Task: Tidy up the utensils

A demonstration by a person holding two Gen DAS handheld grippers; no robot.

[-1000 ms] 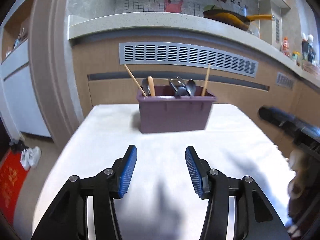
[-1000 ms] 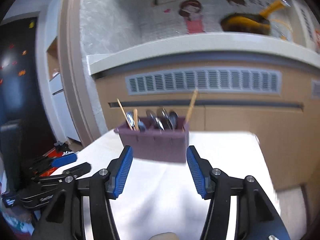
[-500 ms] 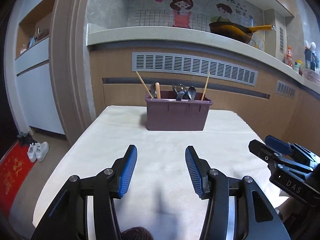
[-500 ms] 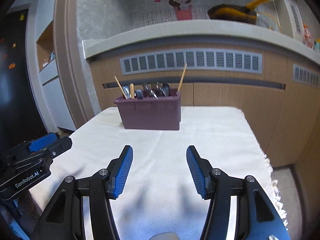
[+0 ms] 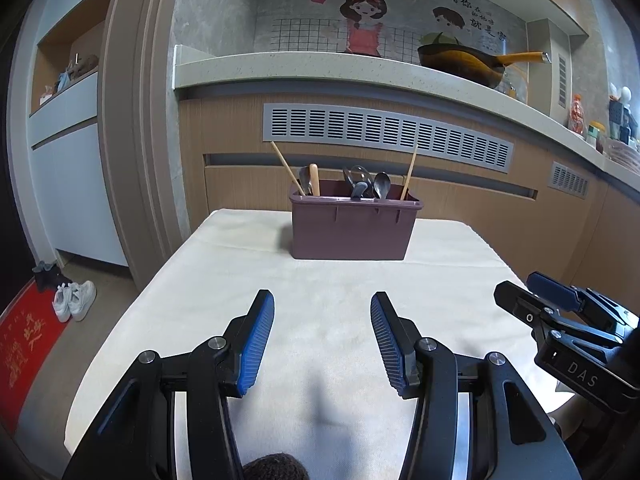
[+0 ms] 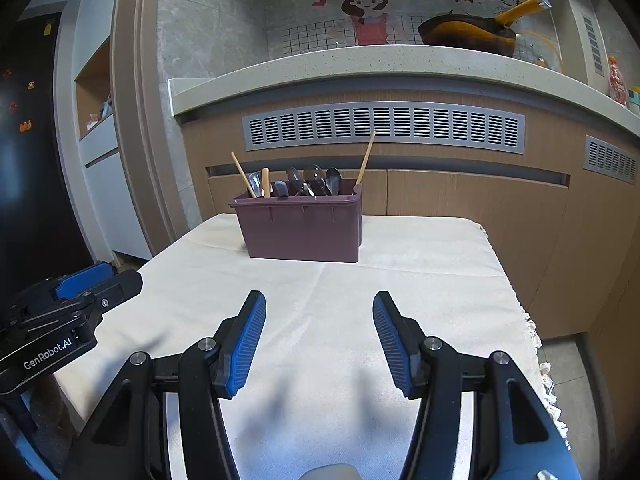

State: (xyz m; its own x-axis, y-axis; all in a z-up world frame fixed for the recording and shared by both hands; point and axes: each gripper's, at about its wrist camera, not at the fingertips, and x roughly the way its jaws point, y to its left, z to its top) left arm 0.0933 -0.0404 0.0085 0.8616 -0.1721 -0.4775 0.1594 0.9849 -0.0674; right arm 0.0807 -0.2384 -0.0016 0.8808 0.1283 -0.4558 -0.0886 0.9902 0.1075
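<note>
Left gripper (image 5: 322, 340): jaws apart, nothing between the blue pads; it hangs above the near part of the table, aimed at the far end.
Right gripper (image 6: 319, 340): jaws likewise apart and empty, above the same cloth; seen at the right edge of the left wrist view.
Table (image 5: 224, 300): covered by a cream cloth with a fringed right edge.
Utensil box (image 5: 352, 232): dark purple, rectangular, upright on the far middle of the table, well apart from both grippers. Its long axis runs left to right across both views, one long wall facing the cameras.
Chopsticks: one chopstick (image 5: 286, 168) at the left end of the box leans up and to the left; a second (image 5: 409, 174) at the right end leans slightly to the right. Both have their long axis near vertical.
Spoons (image 5: 382, 185): metal, grouped in the middle right of the box, bowls pointing up, handles down inside.
Wooden handle (image 5: 315, 178): stands near upright beside the left chopstick, rounded end up.
Compartments: dividers inside the box cannot be made out.
Background: counter (image 5: 320, 70) behind the table carries a pan (image 5: 464, 65) with an orange handle; white shoes (image 5: 76, 300) lie on the floor at left.
</note>
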